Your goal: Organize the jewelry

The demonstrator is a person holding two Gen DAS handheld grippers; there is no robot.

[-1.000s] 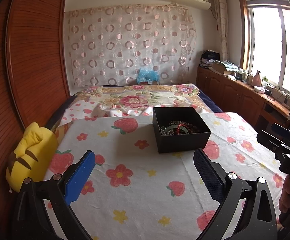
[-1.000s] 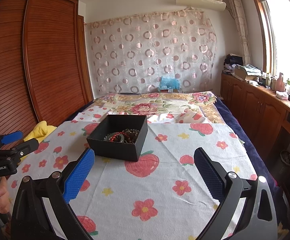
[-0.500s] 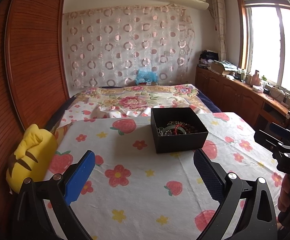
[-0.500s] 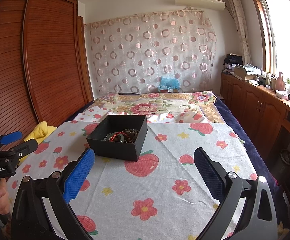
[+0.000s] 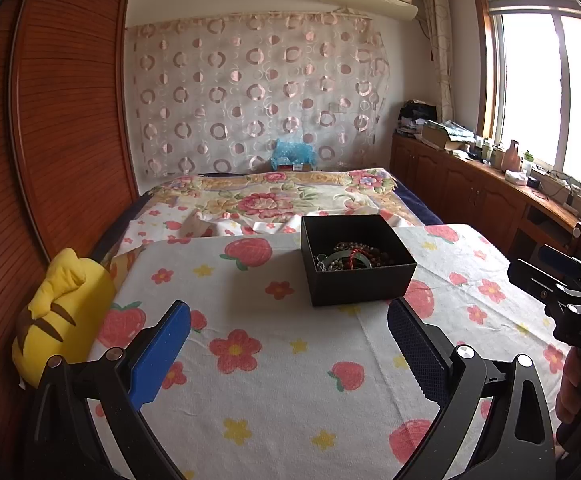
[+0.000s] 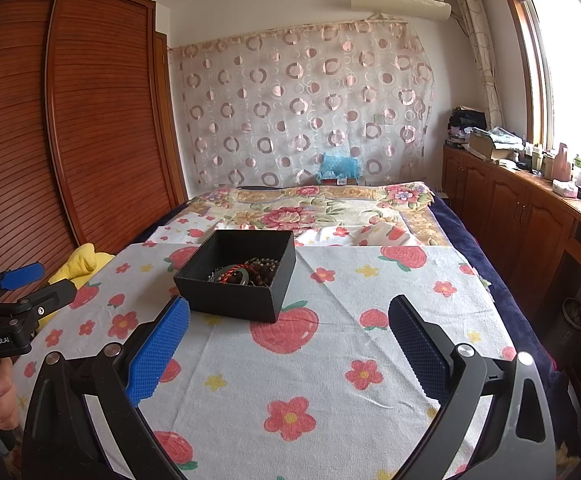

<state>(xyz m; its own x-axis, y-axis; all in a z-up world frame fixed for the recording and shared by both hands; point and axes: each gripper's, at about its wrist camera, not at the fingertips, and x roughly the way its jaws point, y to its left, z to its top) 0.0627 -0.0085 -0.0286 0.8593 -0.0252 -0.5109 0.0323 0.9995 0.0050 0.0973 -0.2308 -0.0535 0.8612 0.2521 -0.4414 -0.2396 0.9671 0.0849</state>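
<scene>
A black open box [image 5: 356,260] [image 6: 237,276] stands on the flower-and-strawberry sheet [image 5: 274,360] [image 6: 330,360]. Inside it lies a tangle of jewelry [image 5: 352,257] [image 6: 248,273]: dark bead strings, a red cord and a grey-green bangle. My left gripper [image 5: 288,344] hovers open above the sheet, short of the box, with nothing between its blue pads. My right gripper [image 6: 288,340] is open too, empty, with the box just ahead and to the left. Each gripper shows at the edge of the other's view, held by a hand [image 5: 574,384] [image 6: 0,396].
A yellow plush toy [image 5: 60,312] [image 6: 78,264] lies at the sheet's left edge beside a wooden wardrobe [image 5: 62,120] [image 6: 90,120]. A floral quilt [image 5: 282,196] covers the far end of the bed. Wooden cabinets [image 6: 510,216] with clutter run along the right wall under the window.
The left wrist view has drifted slightly, so the box sits a little lower and left in it. The right view is almost unchanged. Both grippers stay open.
</scene>
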